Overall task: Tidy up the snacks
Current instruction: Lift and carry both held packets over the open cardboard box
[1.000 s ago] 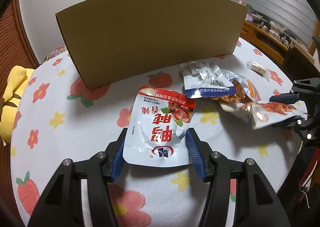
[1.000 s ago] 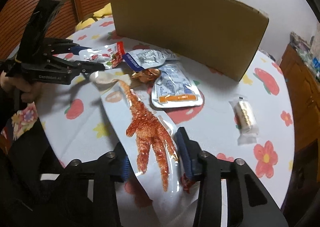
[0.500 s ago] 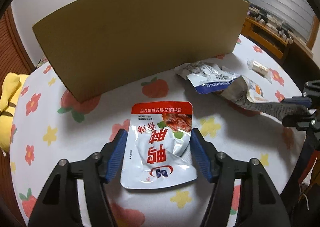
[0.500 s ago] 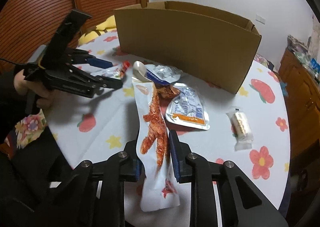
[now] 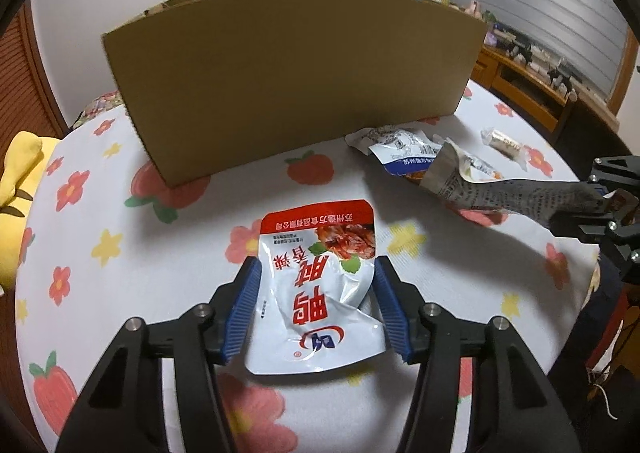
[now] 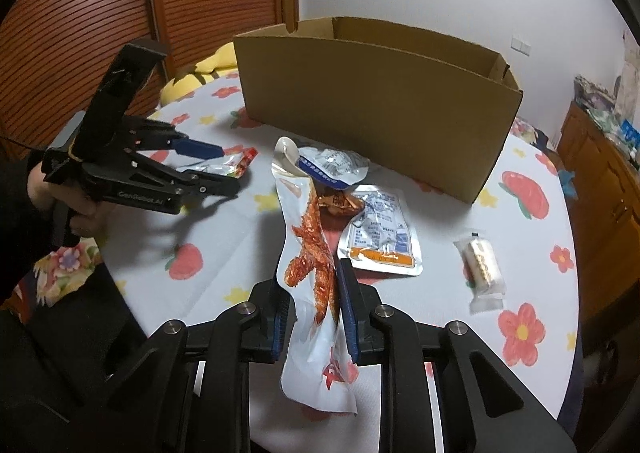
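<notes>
Left wrist view: red-and-white snack pouch (image 5: 316,289) lies between closing left hand-held gripper (image 5: 316,307).

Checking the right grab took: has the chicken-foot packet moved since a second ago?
Yes. The chicken-foot packet lay flat on the tablecloth; now the right gripper holds it pinched and raised, its top end up toward the cardboard box.

Black hand-held gripper (image 5: 316,309), blue ribbed pads (image 5: 244,305), silver screws.

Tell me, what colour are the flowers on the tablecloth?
Red and yellow flowers on the tablecloth, clearest in the left wrist view.
</notes>
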Demonstrator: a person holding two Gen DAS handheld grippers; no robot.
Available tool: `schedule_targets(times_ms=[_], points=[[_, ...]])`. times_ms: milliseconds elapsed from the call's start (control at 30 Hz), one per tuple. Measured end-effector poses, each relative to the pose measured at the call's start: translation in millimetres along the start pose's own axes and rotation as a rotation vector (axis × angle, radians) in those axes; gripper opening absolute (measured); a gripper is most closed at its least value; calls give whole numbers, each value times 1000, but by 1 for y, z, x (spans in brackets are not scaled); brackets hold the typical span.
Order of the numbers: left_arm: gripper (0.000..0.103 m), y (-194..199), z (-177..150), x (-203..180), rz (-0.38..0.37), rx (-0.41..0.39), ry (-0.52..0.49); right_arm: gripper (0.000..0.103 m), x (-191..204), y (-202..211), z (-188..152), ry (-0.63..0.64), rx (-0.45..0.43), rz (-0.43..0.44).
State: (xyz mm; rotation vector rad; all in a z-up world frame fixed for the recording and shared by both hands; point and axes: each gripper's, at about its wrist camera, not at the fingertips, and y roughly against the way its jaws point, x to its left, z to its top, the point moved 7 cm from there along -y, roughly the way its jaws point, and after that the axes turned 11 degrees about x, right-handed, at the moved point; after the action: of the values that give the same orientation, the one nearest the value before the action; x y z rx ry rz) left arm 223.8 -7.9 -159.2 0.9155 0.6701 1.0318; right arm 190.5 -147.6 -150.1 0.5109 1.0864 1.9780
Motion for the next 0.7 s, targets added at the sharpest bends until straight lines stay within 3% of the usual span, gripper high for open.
schedule_targets(times_ms=[700], points=[[56,37,10,-10,-2,-104,-11,18,4,33,22,10,-98,-33]])
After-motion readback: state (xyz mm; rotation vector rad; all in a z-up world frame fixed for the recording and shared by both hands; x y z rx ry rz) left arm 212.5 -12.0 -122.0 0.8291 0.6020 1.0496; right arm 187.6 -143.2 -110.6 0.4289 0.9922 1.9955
